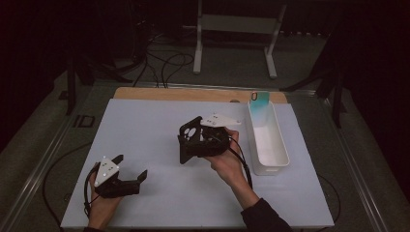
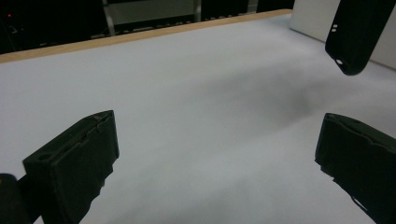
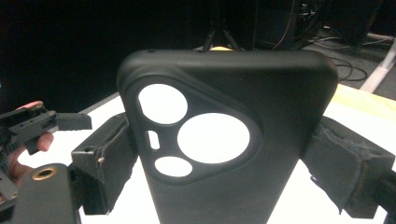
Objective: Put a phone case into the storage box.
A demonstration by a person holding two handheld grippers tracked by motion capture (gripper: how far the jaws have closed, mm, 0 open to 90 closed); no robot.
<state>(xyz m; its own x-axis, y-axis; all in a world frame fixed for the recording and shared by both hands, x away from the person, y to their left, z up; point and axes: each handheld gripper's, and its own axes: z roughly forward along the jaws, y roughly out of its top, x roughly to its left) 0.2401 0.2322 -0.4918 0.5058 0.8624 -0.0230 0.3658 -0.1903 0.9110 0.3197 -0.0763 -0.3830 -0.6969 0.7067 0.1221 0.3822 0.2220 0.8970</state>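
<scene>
Standing upright between the right gripper's (image 1: 189,141) two jaws, the black phone case (image 3: 224,140) is pinched at both side edges, its camera cut-outs facing the lens, held above the white table sheet (image 1: 159,121). The left gripper (image 1: 130,170) rests near the front, jaws spread wide with nothing in them. A white bin (image 1: 278,154) lies just right, a teal case (image 1: 259,102) at its far end.

The room lay dim, its edges lost in black. A white surface (image 1: 145,145) sat lit from above, a strip of bare wood (image 1: 193,94) along its far edge. Beyond it, grey floor (image 1: 232,67) carried loose black cables (image 1: 164,63) and a white metal frame (image 1: 237,29).
</scene>
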